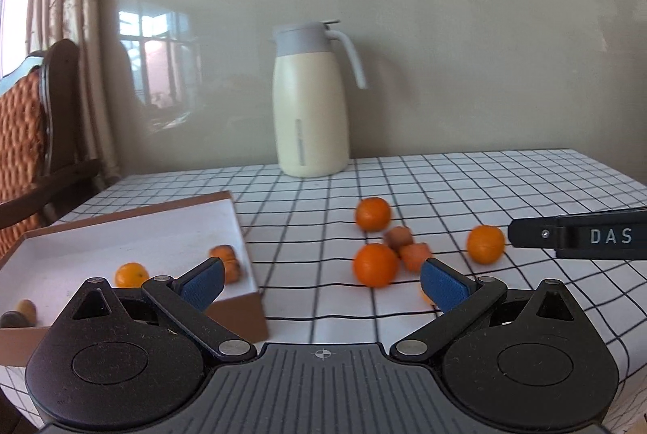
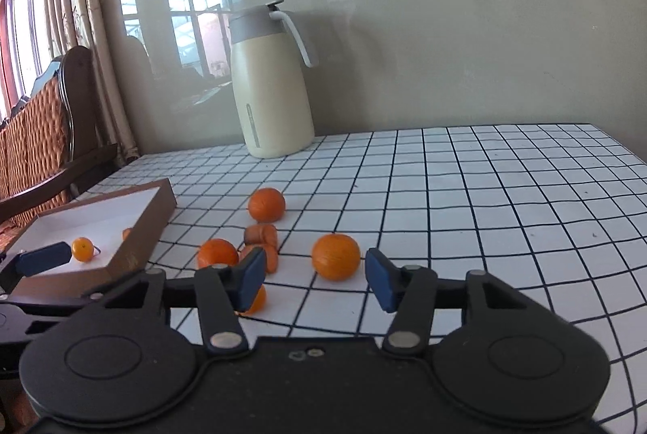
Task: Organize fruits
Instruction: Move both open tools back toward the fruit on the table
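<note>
Oranges point(image 2: 335, 257) lie loose on the checked tablecloth point(image 2: 485, 199), one just ahead of the right gripper point(image 2: 315, 278), whose jaws gape empty. The left gripper point(image 1: 321, 282) stands wide too, beside the box point(image 1: 121, 240) with a few fruits inside.

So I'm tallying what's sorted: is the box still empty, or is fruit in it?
Not empty. The box holds a small orange fruit and a few other pieces; most oranges lie outside on the checked cloth.

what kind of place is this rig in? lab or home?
Most likely a home dining area: a checked tablecloth on the table, a cream thermos jug by the wall, and a wooden chair with a woven cushion beside a curtained window.
</note>
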### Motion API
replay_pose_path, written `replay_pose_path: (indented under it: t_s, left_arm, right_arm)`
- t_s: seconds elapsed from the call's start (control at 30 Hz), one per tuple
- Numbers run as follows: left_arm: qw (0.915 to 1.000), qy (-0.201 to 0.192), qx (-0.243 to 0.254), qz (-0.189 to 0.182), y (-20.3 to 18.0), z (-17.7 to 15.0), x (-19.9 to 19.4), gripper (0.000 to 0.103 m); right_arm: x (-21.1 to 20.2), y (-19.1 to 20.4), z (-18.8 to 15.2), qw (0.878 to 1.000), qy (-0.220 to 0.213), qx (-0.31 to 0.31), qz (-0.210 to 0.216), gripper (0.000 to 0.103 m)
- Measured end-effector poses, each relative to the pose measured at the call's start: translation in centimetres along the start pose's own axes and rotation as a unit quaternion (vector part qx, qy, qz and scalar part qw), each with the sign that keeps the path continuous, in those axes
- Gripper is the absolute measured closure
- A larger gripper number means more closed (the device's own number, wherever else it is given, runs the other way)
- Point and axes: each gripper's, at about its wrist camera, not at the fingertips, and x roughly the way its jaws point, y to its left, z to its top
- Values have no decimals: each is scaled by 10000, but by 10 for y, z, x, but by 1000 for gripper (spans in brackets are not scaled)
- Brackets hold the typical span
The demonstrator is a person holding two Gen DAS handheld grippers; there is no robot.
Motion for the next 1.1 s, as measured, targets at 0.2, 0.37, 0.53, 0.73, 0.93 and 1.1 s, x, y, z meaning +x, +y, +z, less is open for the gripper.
replay_pose_path:
  t_s: [0.2,0.37,0.53,0.73,0.93,1.1]
  left_arm:
    - [9997,179,-16,-181,-10,-1,5,5]
    - [9994,232,-27,-244,-20,-2,10,5]
    - [9990,300,-7,-344,-31,-3,15,5]
    - [9985,364,33,-416,-43,-5,21,15]
    - [9981,403,67,-455,-52,-7,26,20]
    - [9975,467,74,-526,-59,-8,30,29]
  right_arm:
    - [-4,-7,-4,10000,90,27,-29,56]
    - [-6,-15,-5,9999,65,126,-82,47]
    - [-8,-21,-5,9997,48,178,-128,46]
    - [-10,-29,-5,9994,-22,322,-152,35]
    - [-12,-31,-5,9993,-31,342,-145,35]
    - [-11,-32,-6,9992,-16,366,-154,35]
